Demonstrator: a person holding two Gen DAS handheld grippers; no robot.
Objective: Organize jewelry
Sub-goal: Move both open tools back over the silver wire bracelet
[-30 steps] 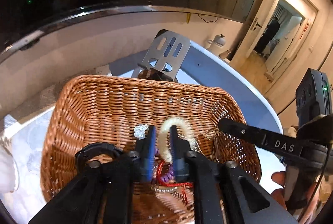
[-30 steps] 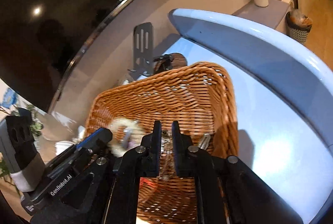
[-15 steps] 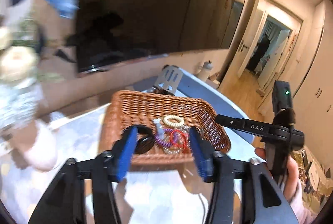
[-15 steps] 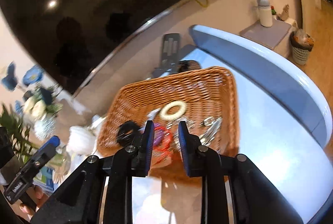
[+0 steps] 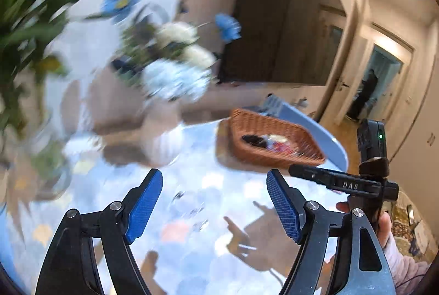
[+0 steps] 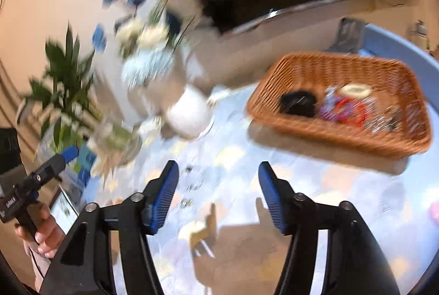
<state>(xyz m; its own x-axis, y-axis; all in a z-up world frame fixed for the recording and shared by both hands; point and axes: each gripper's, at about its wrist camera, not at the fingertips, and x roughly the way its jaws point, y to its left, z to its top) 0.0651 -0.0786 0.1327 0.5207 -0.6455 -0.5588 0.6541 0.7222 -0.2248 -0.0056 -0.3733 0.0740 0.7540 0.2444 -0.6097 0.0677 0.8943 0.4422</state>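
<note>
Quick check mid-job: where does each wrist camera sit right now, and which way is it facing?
Left wrist: on the left gripper, facing down over the table; empty jaws opening; right gripper in a hand at right.
Right wrist: on the right gripper, facing likewise; empty jaws opening; left gripper at left.
Shared: wicker basket, flowers.

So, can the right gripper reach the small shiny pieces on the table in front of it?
Probably yes. The right gripper is opening with nothing between its fingers, and the small shiny pieces lie on bare table just ahead, apart from the brown woven basket. Blur hides what they are.
</note>
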